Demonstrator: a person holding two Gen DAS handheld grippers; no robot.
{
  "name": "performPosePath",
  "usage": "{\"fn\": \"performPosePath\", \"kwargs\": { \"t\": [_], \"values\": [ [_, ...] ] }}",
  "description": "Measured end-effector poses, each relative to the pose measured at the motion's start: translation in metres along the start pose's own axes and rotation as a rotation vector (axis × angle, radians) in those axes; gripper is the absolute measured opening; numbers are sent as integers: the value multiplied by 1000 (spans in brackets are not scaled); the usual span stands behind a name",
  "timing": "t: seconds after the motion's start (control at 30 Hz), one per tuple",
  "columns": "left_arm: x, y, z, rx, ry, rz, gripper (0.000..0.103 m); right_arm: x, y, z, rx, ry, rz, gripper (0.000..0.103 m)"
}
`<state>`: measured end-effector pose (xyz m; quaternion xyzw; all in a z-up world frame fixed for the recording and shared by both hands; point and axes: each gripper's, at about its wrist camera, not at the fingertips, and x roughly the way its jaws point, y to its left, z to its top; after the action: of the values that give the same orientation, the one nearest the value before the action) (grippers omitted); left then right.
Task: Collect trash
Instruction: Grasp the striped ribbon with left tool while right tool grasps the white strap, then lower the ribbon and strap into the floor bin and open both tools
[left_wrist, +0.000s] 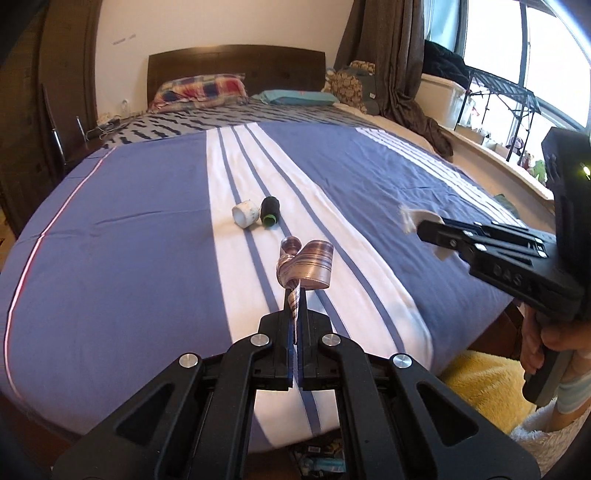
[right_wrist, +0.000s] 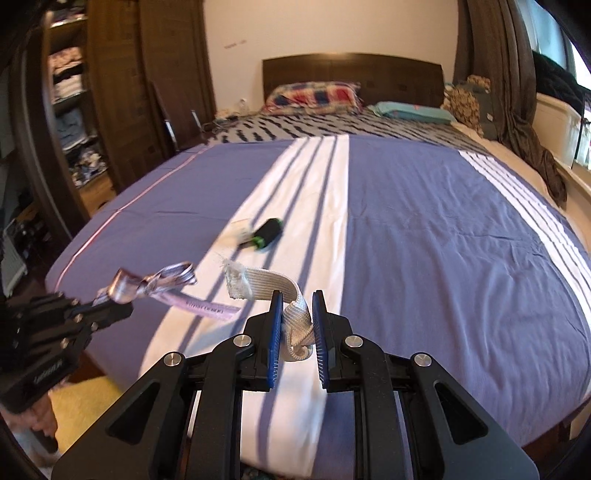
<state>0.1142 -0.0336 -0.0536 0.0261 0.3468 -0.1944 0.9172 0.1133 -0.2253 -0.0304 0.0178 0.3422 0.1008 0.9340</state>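
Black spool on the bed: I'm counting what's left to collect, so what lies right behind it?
Beside and partly behind the black spool lies a white tape roll, on the bedspread. Whether they touch is unclear, and anything beneath them is hidden.

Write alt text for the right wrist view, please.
The right gripper holds a folded grey elastic band above a blue-and-white striped bed. At left, the left gripper holds a purple ribbon; a black thread spool lies on the bed.
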Motion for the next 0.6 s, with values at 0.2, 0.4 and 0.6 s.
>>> {"fn": "performPosePath", "kwargs": {
  "t": [0.2,0.4,0.6],
  "values": [
    [-43,-14,-24,8,-46,-19,0,-47,20,-34,-20,-36,37,17],
    [-73,-33,-52,24,-69,-60,0,-75,33,-69,-19,-40,77,17],
    [-82,-45,-79,30,-44,-96,0,-82,39,-100,-15,6,92,17]
  ]
}}
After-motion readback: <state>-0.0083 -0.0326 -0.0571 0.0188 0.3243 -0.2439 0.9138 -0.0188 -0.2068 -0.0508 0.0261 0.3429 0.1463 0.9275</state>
